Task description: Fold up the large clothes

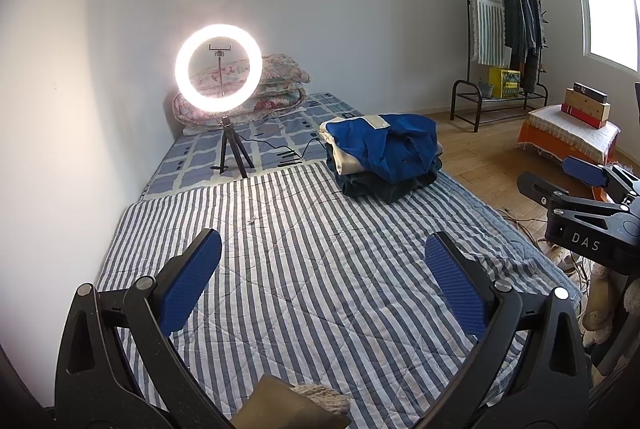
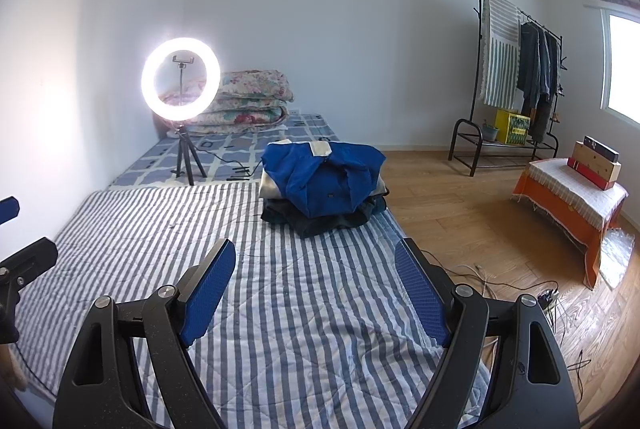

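Across the near half of the low bed lies a blue-and-white striped quilted cover (image 2: 304,309), spread flat, with a blue-and-white checked sheet (image 2: 236,149) showing beyond it toward the white wall. Against that wall sits a folded floral quilt stack (image 2: 252,101). At the far right edge of the striped cover rests the pile of folded large clothes (image 2: 324,189): a bright blue garment with cream trim on top, a cream layer beneath it and dark pieces at the bottom. Off to the right, on the wooden floor, stands a black metal clothes rack (image 2: 516,85) with a striped cloth and dark garments hanging from it, and nearer the window a low stool draped in orange and white cloth (image 2: 576,205) carries a few boxes. A lit white ring lamp on a small black tripod (image 2: 181,79) stands on the checked sheet, left of the pile. Both pairs of tongs hover above the striped cover, well short of the clothes. The left tongs (image 1: 324,281) stand wide apart with nothing between their blue pads, and the right tongs (image 2: 316,289) are likewise spread open and hold nothing.
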Demonstrator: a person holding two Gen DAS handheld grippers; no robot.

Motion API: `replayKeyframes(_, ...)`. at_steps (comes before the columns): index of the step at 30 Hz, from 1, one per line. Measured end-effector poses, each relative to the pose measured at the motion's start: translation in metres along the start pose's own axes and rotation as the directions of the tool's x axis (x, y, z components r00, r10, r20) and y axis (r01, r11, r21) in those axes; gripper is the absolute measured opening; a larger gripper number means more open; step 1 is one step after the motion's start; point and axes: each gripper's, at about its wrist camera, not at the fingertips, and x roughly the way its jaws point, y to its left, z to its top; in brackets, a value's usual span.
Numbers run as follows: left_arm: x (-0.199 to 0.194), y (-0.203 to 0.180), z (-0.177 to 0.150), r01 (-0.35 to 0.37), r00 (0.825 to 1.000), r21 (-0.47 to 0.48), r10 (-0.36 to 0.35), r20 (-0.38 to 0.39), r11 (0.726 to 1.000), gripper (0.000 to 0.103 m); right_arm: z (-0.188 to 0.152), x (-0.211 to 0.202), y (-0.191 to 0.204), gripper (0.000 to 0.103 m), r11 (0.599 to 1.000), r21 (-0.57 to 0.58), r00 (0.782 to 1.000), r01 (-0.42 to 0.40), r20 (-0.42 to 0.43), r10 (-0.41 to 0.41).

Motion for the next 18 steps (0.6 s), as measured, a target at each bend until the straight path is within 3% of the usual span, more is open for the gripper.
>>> replayKeyframes(18,-0.0001,-0.001,-0.0002,0.002,1.0,0.0,-0.002,0.0,1.0,0.103,-0.0011,-0.0008,0.0035,0.082,1.0,0.002,1.0,0.003,-0.001,-0.003)
